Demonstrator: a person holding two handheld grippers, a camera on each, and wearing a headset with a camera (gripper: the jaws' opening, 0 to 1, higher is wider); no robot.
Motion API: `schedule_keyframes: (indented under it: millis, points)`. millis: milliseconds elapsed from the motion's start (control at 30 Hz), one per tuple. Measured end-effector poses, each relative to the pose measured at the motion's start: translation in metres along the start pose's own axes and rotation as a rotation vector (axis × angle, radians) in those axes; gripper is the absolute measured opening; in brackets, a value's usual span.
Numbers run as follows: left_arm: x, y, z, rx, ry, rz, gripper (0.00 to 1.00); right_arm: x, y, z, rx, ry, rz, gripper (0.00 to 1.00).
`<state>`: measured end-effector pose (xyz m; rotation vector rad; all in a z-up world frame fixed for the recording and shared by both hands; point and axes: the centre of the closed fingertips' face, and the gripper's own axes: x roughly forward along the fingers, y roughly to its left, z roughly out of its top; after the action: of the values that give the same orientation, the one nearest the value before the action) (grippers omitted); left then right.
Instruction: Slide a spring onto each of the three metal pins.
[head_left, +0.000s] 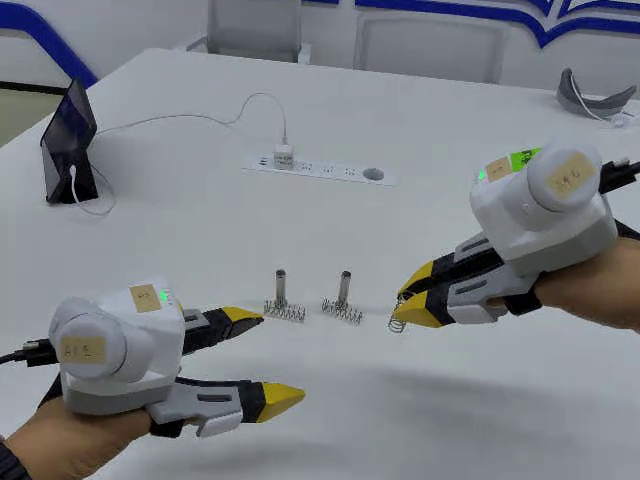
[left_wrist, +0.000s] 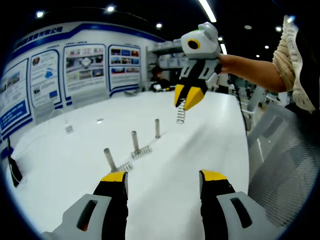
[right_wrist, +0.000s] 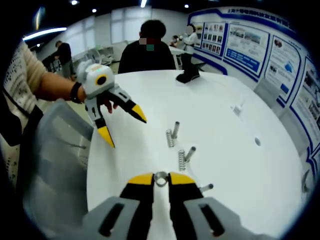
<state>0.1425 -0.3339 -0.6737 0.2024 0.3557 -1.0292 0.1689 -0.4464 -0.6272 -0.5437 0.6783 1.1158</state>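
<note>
Two upright metal pins (head_left: 281, 285) (head_left: 344, 287) stand mid-table, and a loose spring (head_left: 284, 311) (head_left: 342, 312) lies at the foot of each. In the left gripper view three pins (left_wrist: 109, 159) (left_wrist: 134, 141) (left_wrist: 157, 128) stand in a row. My right gripper (head_left: 405, 300) is shut on a third spring (head_left: 397, 322), which hangs from its tips just right of the pins; that spring (right_wrist: 160, 178) is seen end-on in the right gripper view. My left gripper (head_left: 265, 358) is open with nothing between its jaws, near the table's front left.
A white power strip (head_left: 320, 168) with a plugged-in charger lies behind the pins. A dark tablet on a stand (head_left: 70, 140) sits at the far left, and a grey curved object (head_left: 590, 98) at the far right. People (right_wrist: 150, 50) stand beyond the table.
</note>
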Motion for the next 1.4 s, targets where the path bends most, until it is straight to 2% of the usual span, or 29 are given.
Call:
schedule_keyframes:
  millis: [200, 433, 733, 1067, 1400]
  points:
    - [-0.009, 0.007, -0.003, -0.021, -0.011, 0.031, 0.60, -0.010, -0.019, -0.007, 0.033, -0.003, -0.050, 0.12]
    - [-0.014, 0.009, -0.005, -0.035, -0.011, 0.046, 0.60, -0.019, -0.048, -0.009, 0.084, -0.015, -0.138, 0.12]
    - [-0.016, 0.009, -0.003, -0.038, -0.021, 0.047, 0.60, -0.008, -0.074, -0.010, 0.132, -0.022, -0.206, 0.12]
    - [-0.019, 0.013, -0.006, -0.048, -0.020, 0.053, 0.59, 0.012, -0.086, -0.022, 0.185, 0.003, -0.209, 0.12]
    - [-0.020, 0.016, -0.008, -0.054, -0.015, 0.055, 0.58, 0.019, -0.090, -0.029, 0.215, 0.016, -0.206, 0.12]
